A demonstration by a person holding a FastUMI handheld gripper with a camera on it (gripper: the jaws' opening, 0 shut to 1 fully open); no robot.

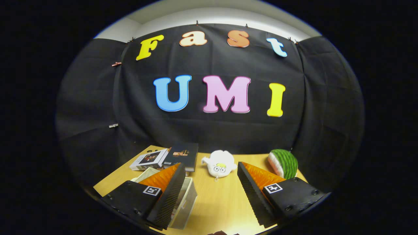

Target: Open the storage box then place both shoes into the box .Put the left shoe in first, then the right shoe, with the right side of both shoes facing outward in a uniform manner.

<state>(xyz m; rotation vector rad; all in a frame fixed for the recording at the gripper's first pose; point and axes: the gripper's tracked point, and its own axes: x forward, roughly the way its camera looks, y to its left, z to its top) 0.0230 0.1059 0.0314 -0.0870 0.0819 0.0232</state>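
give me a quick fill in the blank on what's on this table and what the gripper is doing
1. The gripper has its fingers ____, with nothing held between them.
2. The white plush toy lies just ahead of the fingers, and to its right sits a green knitted ____ slice.
3. The translucent storage box sits partly behind the ____ finger.
4. Two ____ lie side by side near the black cloth wall.

Missing words: open; watermelon; left; books

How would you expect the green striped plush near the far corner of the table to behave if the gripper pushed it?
The green striped plush looks knitted and stuffed, so it would probably squash rather than slide cleanly. Its domed shape suggests that it may rock or roll. It is likely light. The gripper is open, short of it.
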